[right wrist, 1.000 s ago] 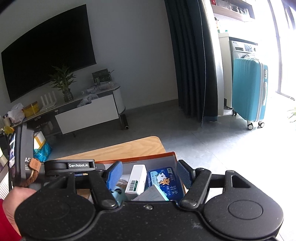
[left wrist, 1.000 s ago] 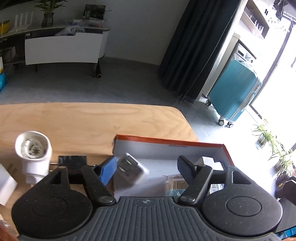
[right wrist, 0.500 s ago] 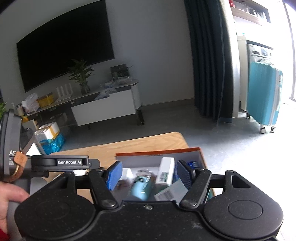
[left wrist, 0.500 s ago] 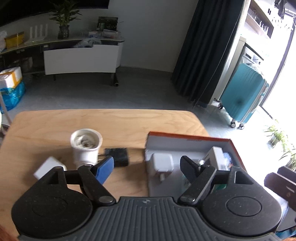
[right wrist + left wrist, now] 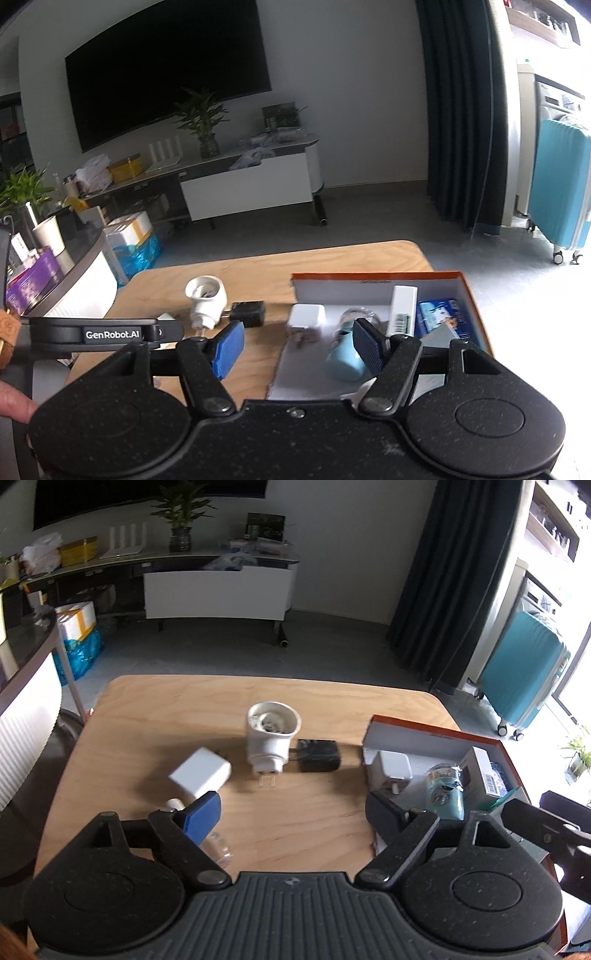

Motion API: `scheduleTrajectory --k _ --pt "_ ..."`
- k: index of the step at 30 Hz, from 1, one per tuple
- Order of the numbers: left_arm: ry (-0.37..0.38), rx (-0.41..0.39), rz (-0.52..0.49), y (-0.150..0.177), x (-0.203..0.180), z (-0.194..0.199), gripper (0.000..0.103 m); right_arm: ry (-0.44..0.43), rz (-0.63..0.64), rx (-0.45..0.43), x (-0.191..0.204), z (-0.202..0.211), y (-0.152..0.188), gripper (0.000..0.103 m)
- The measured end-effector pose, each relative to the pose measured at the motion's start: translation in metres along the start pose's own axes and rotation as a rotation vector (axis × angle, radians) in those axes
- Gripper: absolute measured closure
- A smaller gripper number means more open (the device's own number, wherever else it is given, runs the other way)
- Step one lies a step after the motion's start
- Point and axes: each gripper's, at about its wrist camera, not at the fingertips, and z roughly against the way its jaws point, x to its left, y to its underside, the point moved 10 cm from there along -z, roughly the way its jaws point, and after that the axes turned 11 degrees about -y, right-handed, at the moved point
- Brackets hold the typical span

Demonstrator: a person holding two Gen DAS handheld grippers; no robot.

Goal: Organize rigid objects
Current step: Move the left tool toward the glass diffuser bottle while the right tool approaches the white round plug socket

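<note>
My left gripper (image 5: pixel 291 814) hovers over the wooden table (image 5: pixel 177 709), its jaws opening with nothing between them. Beyond it lie a white adapter cube (image 5: pixel 201 775), a white plug-in socket (image 5: pixel 272 734) and a black charger (image 5: pixel 318 755). To the right stands an orange-rimmed box (image 5: pixel 424 731) holding a white charger (image 5: pixel 391 770), a teal bottle (image 5: pixel 443 794) and a small carton (image 5: pixel 484 771). My right gripper (image 5: pixel 299 347) is open and empty above the box's near left corner (image 5: pixel 280 373).
A clear bottle (image 5: pixel 218 847) lies under the left finger. The right gripper's body shows at the left wrist view's right edge. A person's hand (image 5: pixel 13 400) holds the left gripper. Past the table are a TV bench (image 5: pixel 218 594), a curtain and a teal suitcase (image 5: pixel 524 672).
The white charger that was between my left jaws now rests in the box. The left gripper has drawn back and leftward with wider jaws. The right gripper has also pulled back, showing more table.
</note>
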Motion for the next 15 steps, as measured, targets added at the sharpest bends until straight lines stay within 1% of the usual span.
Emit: scheduleTrajectory --k 9,15 --pt "-0.045 -0.002 0.069 0.013 0.042 0.005 0.015 -0.041 0.035 0.036 0.029 -0.012 0.006 0.024" --pt "-0.078 0.017 0.116 0.024 0.071 0.003 0.014 -0.069 0.054 0.057 0.046 -0.020 0.011 0.024"
